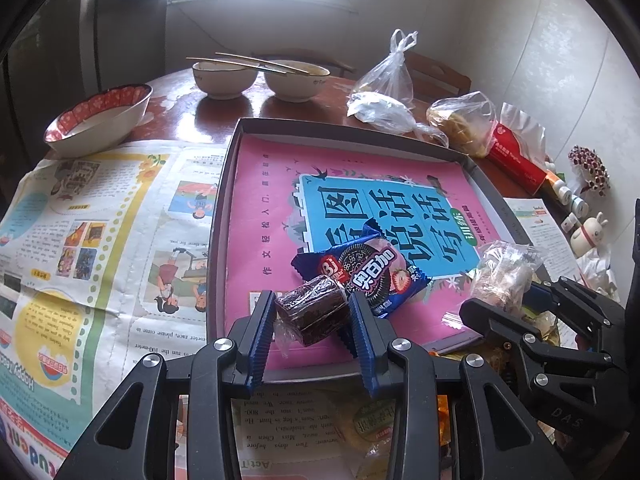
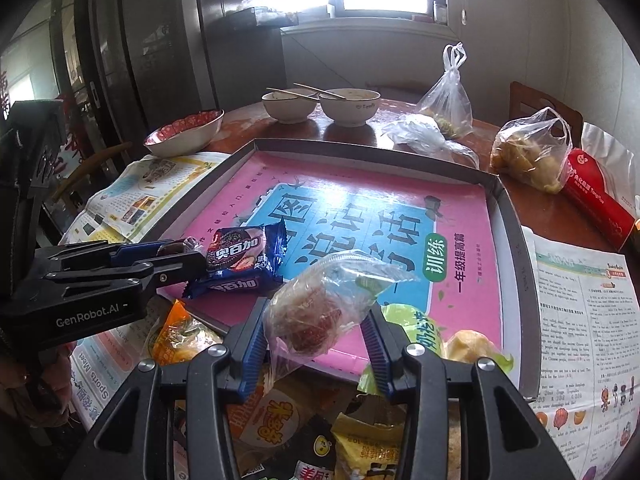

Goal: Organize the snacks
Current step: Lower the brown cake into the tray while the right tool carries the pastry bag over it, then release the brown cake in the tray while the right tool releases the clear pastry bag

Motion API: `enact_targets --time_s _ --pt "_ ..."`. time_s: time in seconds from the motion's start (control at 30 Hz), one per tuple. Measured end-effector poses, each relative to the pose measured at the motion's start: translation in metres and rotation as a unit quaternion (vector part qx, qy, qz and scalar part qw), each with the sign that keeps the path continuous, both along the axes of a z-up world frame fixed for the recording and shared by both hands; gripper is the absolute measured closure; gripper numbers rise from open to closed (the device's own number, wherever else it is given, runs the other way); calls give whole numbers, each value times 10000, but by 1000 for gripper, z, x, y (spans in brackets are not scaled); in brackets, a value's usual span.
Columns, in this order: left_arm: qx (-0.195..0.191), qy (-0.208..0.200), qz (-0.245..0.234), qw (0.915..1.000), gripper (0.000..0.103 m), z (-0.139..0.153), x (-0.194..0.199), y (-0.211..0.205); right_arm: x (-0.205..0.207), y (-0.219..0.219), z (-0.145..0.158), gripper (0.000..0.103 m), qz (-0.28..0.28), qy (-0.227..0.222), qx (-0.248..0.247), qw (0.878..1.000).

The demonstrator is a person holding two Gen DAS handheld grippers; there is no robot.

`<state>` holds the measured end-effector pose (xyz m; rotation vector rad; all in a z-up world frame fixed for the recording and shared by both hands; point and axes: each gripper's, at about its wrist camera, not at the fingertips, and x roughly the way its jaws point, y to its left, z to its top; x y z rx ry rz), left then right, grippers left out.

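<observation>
Over the near edge of the shallow tray [image 1: 224,216], the left tool [image 1: 310,320] is closed on a dark cellophane-wrapped cake [image 1: 312,310], just beside the blue cookie packet [image 1: 368,268] lying on the pink book cover. The right tool [image 2: 316,332] pinches a clear bag of reddish snack [image 2: 320,304] above the tray's front rim (more packets are heaped on the bench below it). The slick wrappers look likely to slip, and lowering the cake could shove the cookie packet aside; the two tools, working near each other, could also collide.
</observation>
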<state>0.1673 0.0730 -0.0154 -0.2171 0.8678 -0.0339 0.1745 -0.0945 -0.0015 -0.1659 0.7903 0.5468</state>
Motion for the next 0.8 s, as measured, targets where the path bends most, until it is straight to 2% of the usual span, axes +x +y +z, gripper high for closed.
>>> enact_targets --time_s 0.8 --pt "-88 34 43 9999 64 4 -5 6 -3 -3 2 57 -73 71 58 9999"
